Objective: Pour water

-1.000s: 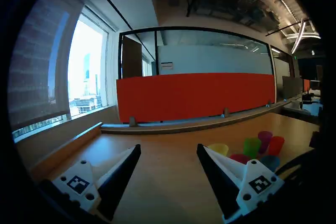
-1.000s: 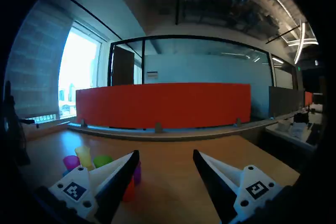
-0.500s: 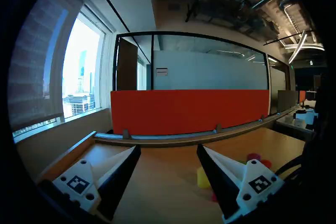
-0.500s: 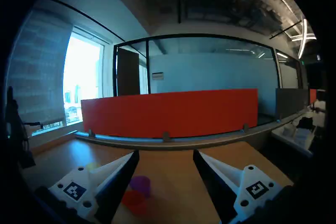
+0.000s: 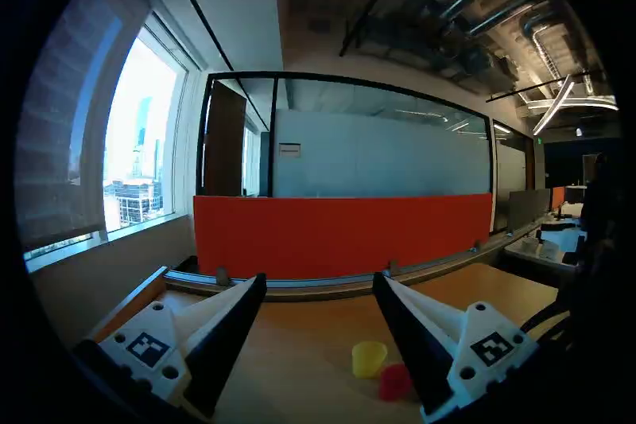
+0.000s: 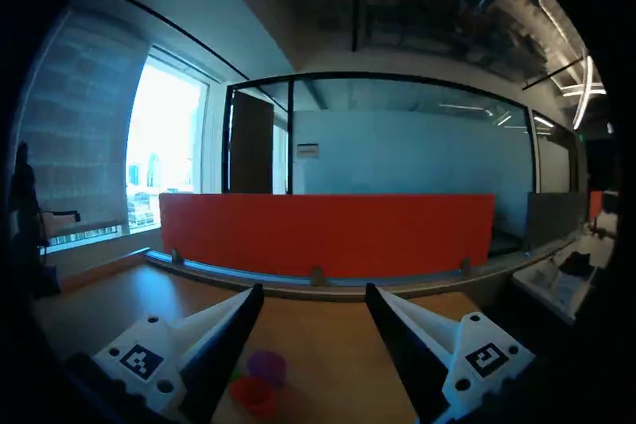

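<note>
Wooden desk [image 5: 310, 360] stretches ahead of the left gripper [image 5: 318, 277] and the right gripper [image 6: 312, 288], both spread wide and empty. A yellow cup [image 5: 368, 359] and a red cup [image 5: 394, 382] stand low beside the left claw's right finger; a purple cup [image 6: 266, 366] sits under the right claw's left finger. Pouring appears not yet begun; next, a claw must descend on a cup. Over the past second both views have tilted upward, leaving fewer cups in sight.

at 5 o'clock in the left gripper view, the red cup [image 5: 393, 383] is half covered by one finger of the left gripper [image 5: 318, 277]. in the right gripper view, at 7 o'clock, the purple cup [image 6: 267, 364] tucks behind a finger of the right gripper [image 6: 312, 287]; i can't name the green sliver [image 6: 236, 377] beside it. the clutter on the far desk [image 6: 566, 285] at 4 o'clock is too small to tell.
</note>
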A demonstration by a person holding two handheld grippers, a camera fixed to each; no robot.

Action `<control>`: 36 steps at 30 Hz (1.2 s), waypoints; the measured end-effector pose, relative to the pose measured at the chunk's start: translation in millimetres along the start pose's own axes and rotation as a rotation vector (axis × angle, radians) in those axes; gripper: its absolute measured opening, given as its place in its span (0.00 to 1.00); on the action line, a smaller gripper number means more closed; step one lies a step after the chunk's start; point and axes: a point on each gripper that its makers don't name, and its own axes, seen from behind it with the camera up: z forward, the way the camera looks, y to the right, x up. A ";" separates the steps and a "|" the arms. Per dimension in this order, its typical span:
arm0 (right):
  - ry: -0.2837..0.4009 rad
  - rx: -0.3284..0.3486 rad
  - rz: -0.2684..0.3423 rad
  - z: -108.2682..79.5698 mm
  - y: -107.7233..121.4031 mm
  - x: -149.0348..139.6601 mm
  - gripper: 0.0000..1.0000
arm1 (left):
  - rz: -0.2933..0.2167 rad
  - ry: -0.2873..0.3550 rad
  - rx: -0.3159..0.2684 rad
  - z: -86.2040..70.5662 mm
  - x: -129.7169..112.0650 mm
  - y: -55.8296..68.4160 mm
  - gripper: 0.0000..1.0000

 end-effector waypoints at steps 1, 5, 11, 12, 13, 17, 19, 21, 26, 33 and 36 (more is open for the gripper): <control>-0.002 0.004 0.000 0.2 -0.9 -0.4 0.99 | 0.001 -0.001 -0.004 0.5 0.0 1.0 0.99; -0.007 0.030 0.005 1.4 -6.6 -1.4 0.99 | -0.003 -0.008 -0.030 2.7 -1.1 8.2 0.99; -0.006 0.124 0.009 0.9 -21.2 -2.4 0.99 | -0.026 -0.028 -0.111 6.8 -7.4 22.7 1.00; -0.007 0.142 0.011 0.6 -23.8 -2.0 0.99 | -0.029 -0.031 -0.127 7.7 -8.0 25.1 0.99; -0.007 0.158 0.015 0.1 -26.3 -1.1 0.99 | -0.031 -0.031 -0.141 8.5 -7.9 27.2 0.99; -0.007 0.222 0.030 -1.1 -35.7 2.8 0.99 | -0.039 -0.028 -0.196 10.8 -7.6 36.6 0.99; -0.007 0.260 0.034 -1.9 -41.4 4.6 0.99 | -0.042 -0.027 -0.226 11.2 -8.0 42.6 0.99; -0.007 0.300 0.036 -3.0 -47.9 6.2 0.99 | -0.044 -0.027 -0.260 11.3 -8.8 49.5 0.99; -0.012 0.392 0.050 -4.9 -62.5 10.0 0.99 | -0.051 -0.034 -0.355 11.0 -14.0 69.0 0.99; -0.021 0.462 0.023 -3.4 -68.8 11.1 0.99 | -0.049 -0.038 -0.438 11.2 -17.8 84.2 0.99; -0.024 0.464 0.007 -0.7 -67.8 10.5 0.99 | -0.040 -0.053 -0.457 12.1 -21.4 89.2 0.99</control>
